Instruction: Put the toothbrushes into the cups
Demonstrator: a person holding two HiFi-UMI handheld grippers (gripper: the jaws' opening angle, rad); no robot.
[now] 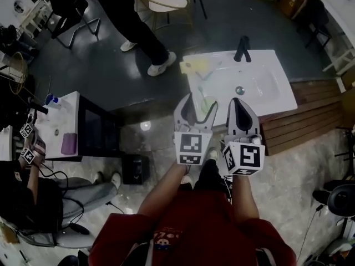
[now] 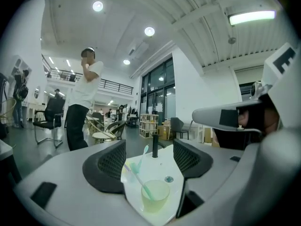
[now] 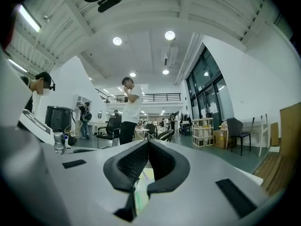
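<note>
A pale green cup (image 2: pixel 155 196) stands on the near edge of the white sink counter (image 2: pixel 164 166), with a teal toothbrush (image 2: pixel 140 181) leaning in it. A second teal toothbrush (image 2: pixel 143 153) lies on the counter beyond, also visible in the head view as toothbrush (image 1: pixel 206 74). My left gripper (image 1: pixel 199 100) is open, and the cup (image 1: pixel 208 105) shows between its jaws, apart from them. To its right, my right gripper (image 1: pixel 237 101) is shut on nothing, over the counter's near edge. In the right gripper view the closed jaws hide nearly all of the counter.
A black faucet (image 1: pixel 242 49) rises at the counter's back edge, with the basin and drain (image 1: pixel 239 90) in front. A pale yellow thing (image 1: pixel 193 66) lies at the back left corner. Wooden decking (image 1: pixel 310 112) runs to the right. A person (image 1: pixel 133 21) stands beyond the sink.
</note>
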